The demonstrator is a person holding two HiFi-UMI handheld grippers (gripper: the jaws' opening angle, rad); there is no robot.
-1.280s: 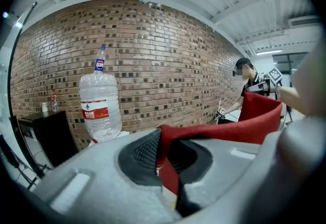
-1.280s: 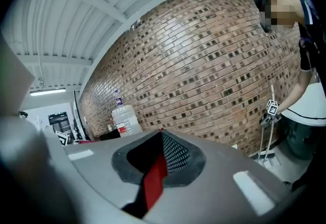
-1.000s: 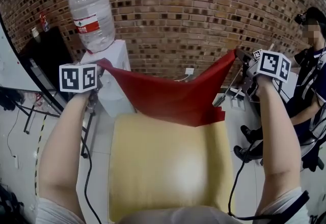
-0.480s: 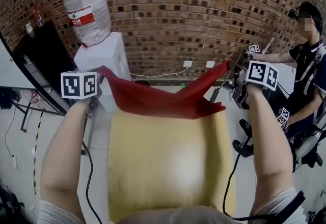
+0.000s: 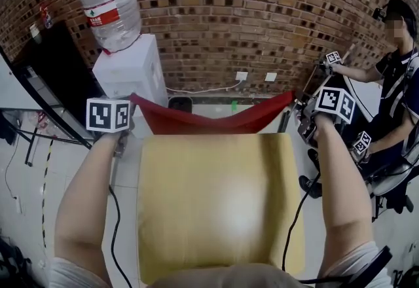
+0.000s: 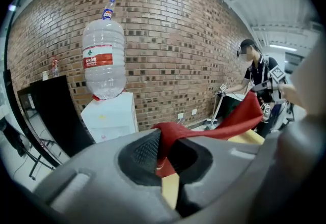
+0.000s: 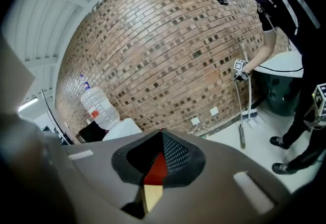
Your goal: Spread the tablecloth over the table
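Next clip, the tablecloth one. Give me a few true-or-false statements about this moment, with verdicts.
1. The left claw and the right claw are both shut on the red cloth. True.
2. The cloth covers the whole table. False: it hangs stretched along the far edge, and the yellow top is bare.
3. A bottle stands upside down on a white dispenser. True.
4. The wall behind is plain white. False: it is brick.
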